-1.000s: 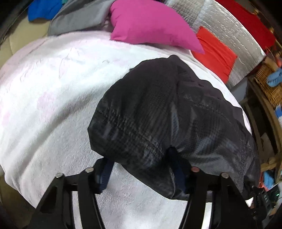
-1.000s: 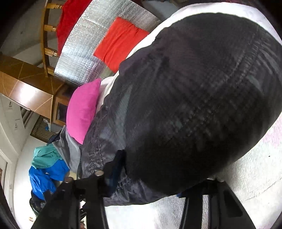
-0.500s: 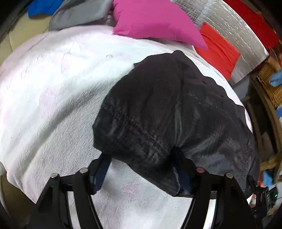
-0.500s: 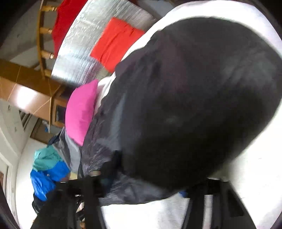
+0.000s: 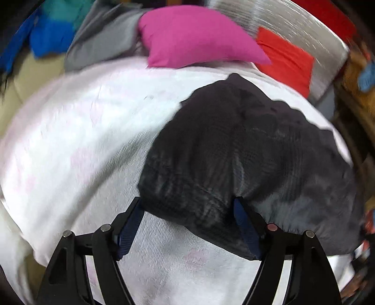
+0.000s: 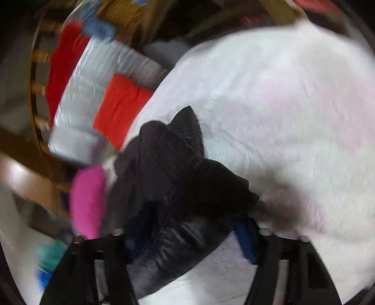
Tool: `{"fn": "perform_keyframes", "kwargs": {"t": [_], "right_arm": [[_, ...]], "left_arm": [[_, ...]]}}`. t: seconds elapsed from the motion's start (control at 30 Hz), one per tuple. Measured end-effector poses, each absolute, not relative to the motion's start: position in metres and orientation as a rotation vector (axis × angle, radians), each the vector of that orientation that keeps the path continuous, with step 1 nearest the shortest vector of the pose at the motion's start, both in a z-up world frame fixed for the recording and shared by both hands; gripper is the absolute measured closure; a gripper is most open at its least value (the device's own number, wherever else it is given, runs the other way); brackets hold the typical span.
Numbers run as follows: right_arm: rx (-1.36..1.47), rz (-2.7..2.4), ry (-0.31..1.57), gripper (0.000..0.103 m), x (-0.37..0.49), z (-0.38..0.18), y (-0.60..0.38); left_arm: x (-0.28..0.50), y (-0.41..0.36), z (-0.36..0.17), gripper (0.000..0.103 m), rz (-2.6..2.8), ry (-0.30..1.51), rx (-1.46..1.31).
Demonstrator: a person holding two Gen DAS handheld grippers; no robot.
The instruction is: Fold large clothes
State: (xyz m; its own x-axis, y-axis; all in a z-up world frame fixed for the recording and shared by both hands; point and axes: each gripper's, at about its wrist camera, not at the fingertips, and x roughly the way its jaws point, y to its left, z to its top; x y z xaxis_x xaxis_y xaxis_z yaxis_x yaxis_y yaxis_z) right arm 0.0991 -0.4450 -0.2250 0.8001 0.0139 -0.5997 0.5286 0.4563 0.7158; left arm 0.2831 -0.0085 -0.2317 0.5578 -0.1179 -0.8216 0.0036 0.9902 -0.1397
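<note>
A black quilted jacket (image 5: 246, 150) lies bunched on a white blanket (image 5: 77, 131) that covers the bed. My left gripper (image 5: 187, 211) is open, its blue-padded fingers (image 5: 132, 225) spread either side of the jacket's near hem, which rests between them. In the right wrist view the same jacket (image 6: 178, 187) is a dark folded heap on the blanket (image 6: 293, 112). My right gripper (image 6: 187, 234) is open too, with the jacket's edge lying across the gap between its fingers (image 6: 243, 239). The right view is motion-blurred.
A pink pillow (image 5: 196, 35) and a grey garment (image 5: 103, 35) lie at the head of the bed. A blue and teal garment (image 5: 46, 28) sits far left. A red cloth (image 5: 286, 58) on silver quilted sheeting (image 5: 293, 18) and wooden furniture (image 6: 35, 176) stand to the side.
The right gripper has swung away fast: the jacket filled its view, and now looks smaller and lower, with much blanket showing. The left gripper has drawn back slightly; the jacket has settled.
</note>
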Motion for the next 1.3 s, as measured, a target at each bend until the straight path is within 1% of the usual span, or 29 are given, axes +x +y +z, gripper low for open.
{"fn": "perform_keyframes", "kwargs": {"t": [0.07, 0.13, 0.2, 0.23, 0.3, 0.43, 0.63, 0.77, 0.9, 0.97, 1.1, 1.3], "right_arm": [[1.03, -0.342, 0.548, 0.053, 0.097, -0.216, -0.44], [0.995, -0.343, 0.523, 0.054, 0.092, -0.21, -0.436], [0.972, -0.365, 0.554, 0.054, 0.094, -0.213, -0.434], [0.993, -0.376, 0.592, 0.052, 0.097, -0.222, -0.435], [1.063, -0.364, 0.594, 0.048, 0.092, -0.232, -0.442], [1.088, -0.363, 0.582, 0.035, 0.081, -0.224, -0.442], [0.97, -0.329, 0.623, 0.035, 0.075, -0.206, -0.419], [0.834, -0.292, 0.633, 0.032, 0.063, -0.188, -0.393], [0.683, -0.277, 0.633, 0.031, 0.054, -0.165, -0.362], [0.607, -0.268, 0.636, 0.025, 0.052, -0.153, -0.346], [0.505, -0.276, 0.621, 0.024, 0.046, -0.13, -0.323], [0.417, -0.303, 0.584, 0.022, 0.03, -0.088, -0.3]], "left_arm": [[0.279, -0.012, -0.227, 0.029, -0.064, 0.945, -0.084], [0.277, -0.013, -0.223, 0.029, -0.058, 0.923, -0.063], [0.279, -0.014, -0.227, 0.029, -0.049, 0.934, -0.047], [0.28, -0.014, -0.229, 0.029, -0.045, 0.94, -0.047], [0.282, -0.017, -0.23, 0.028, -0.038, 0.938, -0.038], [0.279, -0.021, -0.228, 0.028, -0.035, 0.93, -0.006], [0.261, -0.022, -0.221, 0.028, -0.035, 0.898, 0.046], [0.244, -0.021, -0.209, 0.028, -0.028, 0.84, 0.11], [0.224, -0.02, -0.191, 0.027, 0.001, 0.769, 0.165], [0.215, -0.019, -0.182, 0.025, 0.012, 0.752, 0.178], [0.191, -0.017, -0.161, 0.022, 0.009, 0.723, 0.19], [0.162, -0.017, -0.124, 0.021, 0.063, 0.664, 0.246]]}}
